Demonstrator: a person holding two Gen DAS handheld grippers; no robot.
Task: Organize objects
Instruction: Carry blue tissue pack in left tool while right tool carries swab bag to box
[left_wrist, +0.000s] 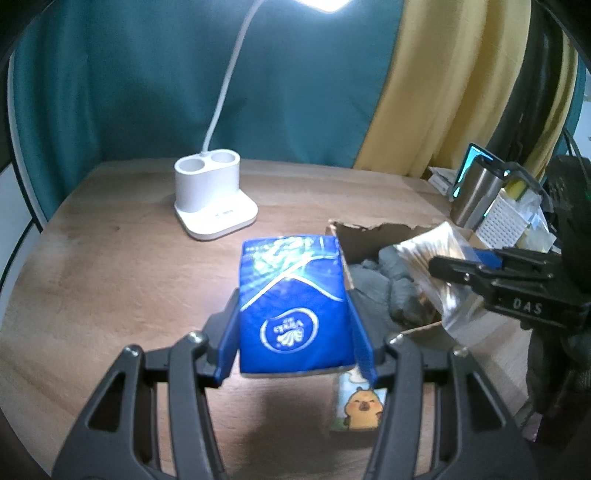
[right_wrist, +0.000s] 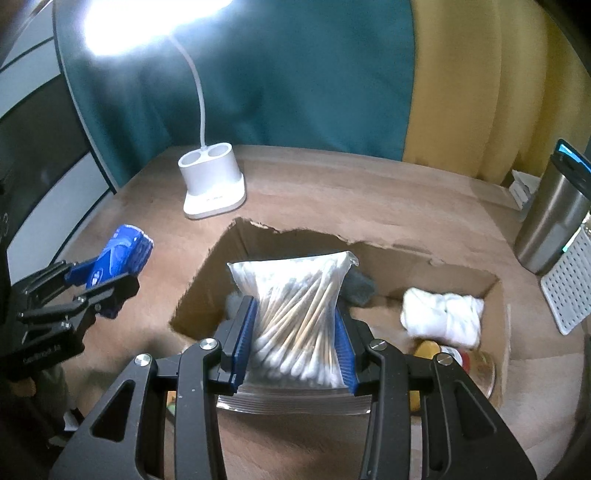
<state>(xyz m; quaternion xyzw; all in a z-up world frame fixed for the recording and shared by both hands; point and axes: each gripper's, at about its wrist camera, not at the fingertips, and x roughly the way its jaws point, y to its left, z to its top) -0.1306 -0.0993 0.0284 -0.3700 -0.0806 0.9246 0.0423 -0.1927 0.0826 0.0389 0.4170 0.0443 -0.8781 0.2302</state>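
My left gripper (left_wrist: 293, 325) is shut on a blue tissue pack (left_wrist: 291, 295) and holds it above the wooden table (left_wrist: 122, 258), just left of the cardboard box (left_wrist: 369, 236). In the right wrist view that gripper (right_wrist: 114, 284) and its blue tissue pack (right_wrist: 122, 254) show at the left. My right gripper (right_wrist: 295, 332) is shut on a clear zip bag of cotton swabs (right_wrist: 295, 302), held over the open cardboard box (right_wrist: 491, 295). From the left wrist view the right gripper (left_wrist: 465, 269) and the swab bag (left_wrist: 436, 251) hang over the box.
A white lamp base (left_wrist: 212, 199) stands at the back of the table. The box holds grey cloth (left_wrist: 384, 284), a white cloth (right_wrist: 443, 317) and small jars (right_wrist: 476, 365). A steel tumbler (right_wrist: 550, 221) and white perforated basket (right_wrist: 569, 291) stand right. A capybara-print pack (left_wrist: 360, 406) lies below the left gripper.
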